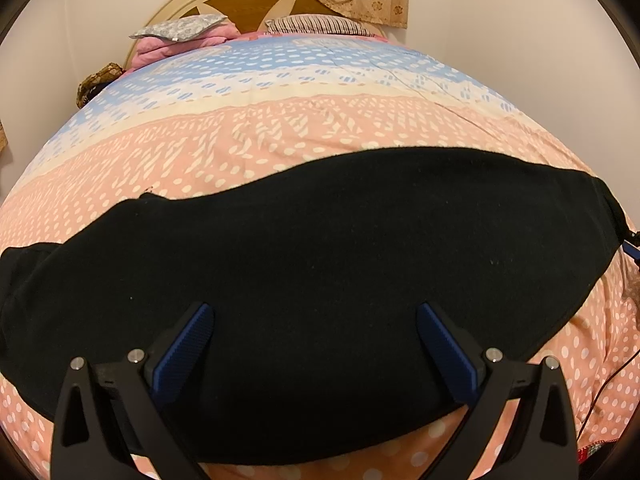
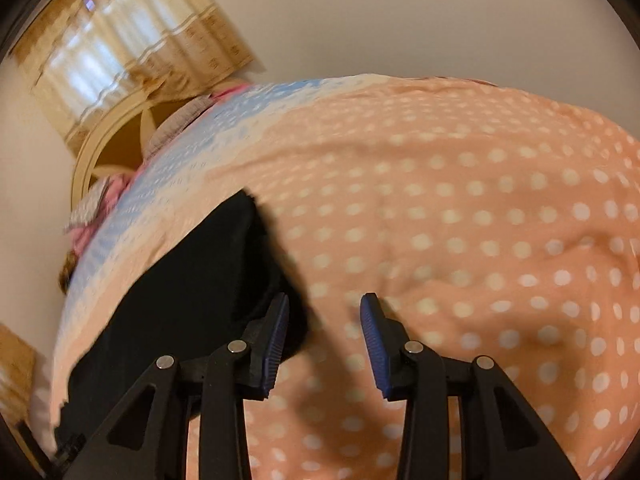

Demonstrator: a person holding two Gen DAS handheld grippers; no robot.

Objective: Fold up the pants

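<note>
The pants [image 1: 304, 272] lie flat on the bed [image 1: 320, 120], long axis crosswise. Your left gripper [image 1: 316, 332] hovers over them, jaws released. Right gripper [image 2: 324, 320], jaws released and empty, sits just beside their right end.

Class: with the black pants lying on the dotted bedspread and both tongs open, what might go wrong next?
1. The right tongs hang over bare bedspread beside the pants; closing here may pinch bedding.
2. The left tongs straddle the cloth's middle, so a grab could bunch it.
</note>
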